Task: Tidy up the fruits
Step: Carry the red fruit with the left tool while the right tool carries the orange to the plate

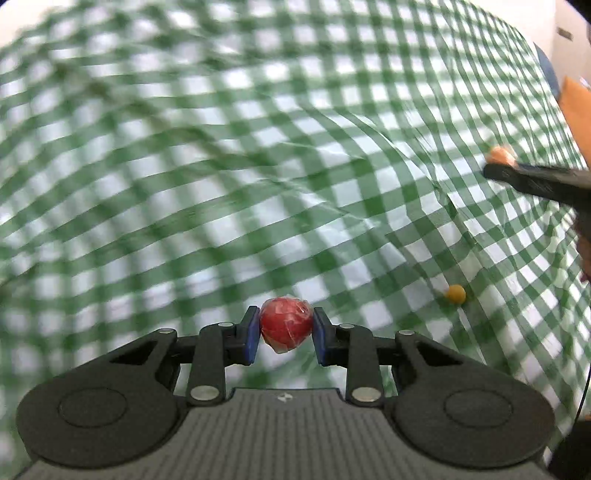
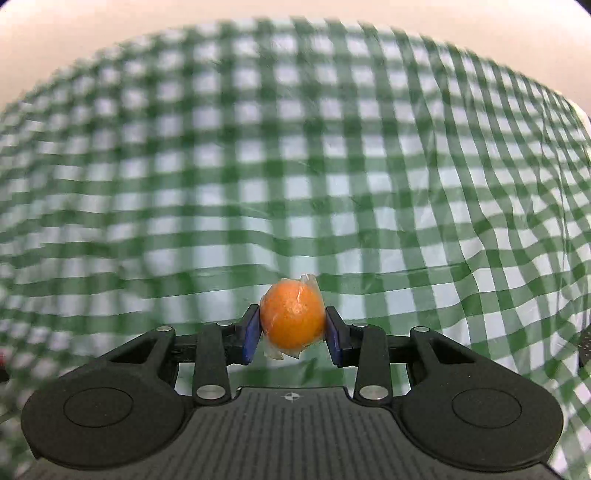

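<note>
My left gripper (image 1: 285, 325) is shut on a red fruit (image 1: 285, 323) wrapped in clear film and holds it above the green checked cloth (image 1: 221, 166). My right gripper (image 2: 292, 325) is shut on an orange fruit (image 2: 292, 319), also film-wrapped, above the same cloth (image 2: 332, 166). The right gripper also shows at the right edge of the left wrist view (image 1: 496, 166), with the orange fruit (image 1: 499, 155) at its tip. A small yellow fruit (image 1: 455, 293) lies on the cloth to the right of my left gripper.
The cloth is wrinkled, with folds running across it. An orange object (image 1: 576, 110) and a blue one (image 1: 548, 70) sit at the far right edge of the table. A pale wall (image 2: 110, 22) lies beyond the table's far edge.
</note>
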Demonstrator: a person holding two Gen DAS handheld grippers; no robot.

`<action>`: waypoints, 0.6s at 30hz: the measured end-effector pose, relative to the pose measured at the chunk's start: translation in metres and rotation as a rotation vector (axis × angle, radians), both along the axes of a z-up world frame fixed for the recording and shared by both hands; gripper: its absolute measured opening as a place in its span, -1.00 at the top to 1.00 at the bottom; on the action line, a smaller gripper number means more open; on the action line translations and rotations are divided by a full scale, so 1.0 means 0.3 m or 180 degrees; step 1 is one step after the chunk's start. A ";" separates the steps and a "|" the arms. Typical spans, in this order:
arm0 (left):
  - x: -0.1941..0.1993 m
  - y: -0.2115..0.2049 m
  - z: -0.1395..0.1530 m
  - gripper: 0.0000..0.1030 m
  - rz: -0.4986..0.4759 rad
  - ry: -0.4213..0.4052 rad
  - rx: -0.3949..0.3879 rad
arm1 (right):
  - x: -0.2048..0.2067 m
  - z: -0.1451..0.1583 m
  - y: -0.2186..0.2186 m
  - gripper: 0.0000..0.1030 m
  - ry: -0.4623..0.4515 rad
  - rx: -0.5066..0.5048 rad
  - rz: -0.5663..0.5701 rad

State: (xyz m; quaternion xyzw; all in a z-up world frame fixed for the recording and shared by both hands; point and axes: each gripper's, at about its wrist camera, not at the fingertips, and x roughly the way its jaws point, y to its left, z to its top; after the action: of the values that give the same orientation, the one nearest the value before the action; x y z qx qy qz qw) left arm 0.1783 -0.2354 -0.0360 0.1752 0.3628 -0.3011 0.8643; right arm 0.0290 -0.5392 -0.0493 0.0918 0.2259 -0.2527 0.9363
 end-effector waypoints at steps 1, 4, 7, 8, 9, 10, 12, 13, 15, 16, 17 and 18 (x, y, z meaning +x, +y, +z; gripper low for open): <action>-0.039 0.063 0.030 0.37 0.0068 0.0029 -0.0021 | -0.039 0.026 0.065 0.26 0.0000 0.0010 0.0083; -0.142 0.203 0.093 0.37 0.0260 0.0084 -0.0022 | -0.140 0.082 0.262 0.26 0.0030 0.0165 0.0334; -0.250 0.355 0.137 0.37 0.0474 0.0140 0.0014 | -0.226 0.122 0.476 0.26 0.0055 0.0291 0.0561; -0.291 0.409 0.149 0.37 0.0555 0.0129 0.0027 | -0.252 0.131 0.545 0.26 0.0045 0.0342 0.0638; -0.325 0.453 0.160 0.37 0.0606 0.0142 0.0035 | -0.271 0.142 0.606 0.26 0.0050 0.0389 0.0702; -0.361 0.500 0.169 0.37 0.0669 0.0170 0.0036 | -0.286 0.155 0.664 0.26 0.0060 0.0428 0.0770; -0.427 0.579 0.179 0.37 0.0768 0.0212 0.0054 | -0.307 0.185 0.779 0.26 0.0069 0.0484 0.0905; -0.462 0.615 0.181 0.37 0.0816 0.0220 0.0063 | -0.320 0.202 0.828 0.26 0.0071 0.0504 0.0961; -0.532 0.676 0.183 0.37 0.0883 0.0210 0.0089 | -0.346 0.232 0.917 0.26 0.0082 0.0538 0.1068; -0.562 0.701 0.183 0.37 0.0908 0.0197 0.0089 | -0.360 0.242 0.961 0.26 0.0107 0.0538 0.1127; -0.596 0.724 0.182 0.37 0.0916 0.0190 0.0085 | -0.374 0.252 1.005 0.26 0.0138 0.0517 0.1177; -0.627 0.742 0.182 0.37 0.0909 0.0185 0.0074 | -0.391 0.253 1.045 0.26 0.0177 0.0491 0.1229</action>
State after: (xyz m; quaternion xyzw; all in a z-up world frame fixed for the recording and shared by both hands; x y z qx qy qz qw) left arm -0.0098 -0.0129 0.0188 0.1230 0.4124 -0.1758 0.8854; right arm -0.0883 -0.2258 0.0265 0.1112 0.2837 -0.0529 0.9510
